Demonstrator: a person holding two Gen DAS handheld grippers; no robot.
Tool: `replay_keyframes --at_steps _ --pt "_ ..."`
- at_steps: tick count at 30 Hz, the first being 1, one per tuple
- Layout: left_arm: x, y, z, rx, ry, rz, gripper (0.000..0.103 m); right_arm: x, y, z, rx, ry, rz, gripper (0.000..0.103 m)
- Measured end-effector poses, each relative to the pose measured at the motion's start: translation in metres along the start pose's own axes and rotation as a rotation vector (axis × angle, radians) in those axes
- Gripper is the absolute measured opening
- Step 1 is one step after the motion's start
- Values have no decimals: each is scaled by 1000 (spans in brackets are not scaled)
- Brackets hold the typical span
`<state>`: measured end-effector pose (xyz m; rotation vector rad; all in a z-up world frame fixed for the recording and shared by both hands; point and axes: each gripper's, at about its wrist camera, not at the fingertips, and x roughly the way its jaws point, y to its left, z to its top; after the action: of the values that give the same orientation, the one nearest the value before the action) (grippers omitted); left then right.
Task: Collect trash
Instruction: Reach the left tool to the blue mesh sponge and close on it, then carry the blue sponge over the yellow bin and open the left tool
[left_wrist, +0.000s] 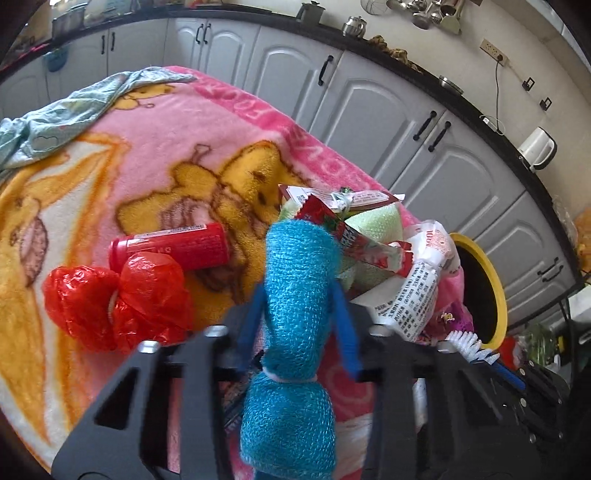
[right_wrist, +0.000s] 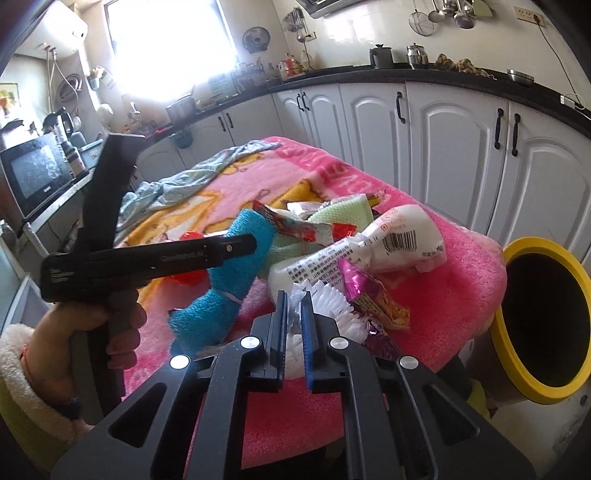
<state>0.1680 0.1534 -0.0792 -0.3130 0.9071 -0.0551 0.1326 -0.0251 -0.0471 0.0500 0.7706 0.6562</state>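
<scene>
My left gripper (left_wrist: 301, 326) is shut on a blue mesh scrubber (left_wrist: 295, 280), tied in the middle and held above the pink blanket (left_wrist: 155, 147). In the right wrist view a hand (right_wrist: 110, 325) holds that gripper, with the scrubber (right_wrist: 221, 295) between its fingers. My right gripper (right_wrist: 294, 315) is shut on a white pleated piece of trash (right_wrist: 328, 310) at the near edge of a trash pile. The pile holds a white printed plastic bag (right_wrist: 399, 236), a purple foil wrapper (right_wrist: 369, 295), a red snack wrapper (right_wrist: 295, 221) and a green sponge (right_wrist: 343, 210).
A yellow-rimmed bin (right_wrist: 543, 321) stands open beside the table's right edge. A red can (left_wrist: 173, 247) and a crumpled red plastic bag (left_wrist: 118, 302) lie to the left. A pale blue cloth (right_wrist: 192, 181) lies at the far end. White cabinets (right_wrist: 443, 147) run behind.
</scene>
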Motion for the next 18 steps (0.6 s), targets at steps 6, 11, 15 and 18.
replay_keyframes --at_steps 6,11,15,18 --pt "-18 1 0 -5 -37 -37 11 -8 3 6 -21 -4 61 6" --pt "-42 -5 5 0 -96 -57 10 -19 4 14 -50 -32 95 6" --pt "-63 -15 12 24 -150 -62 10 -29 2 22 -53 -60 117 6" --pt "-77 -22 18 37 -190 -59 10 -35 0 31 -43 -74 147 6"
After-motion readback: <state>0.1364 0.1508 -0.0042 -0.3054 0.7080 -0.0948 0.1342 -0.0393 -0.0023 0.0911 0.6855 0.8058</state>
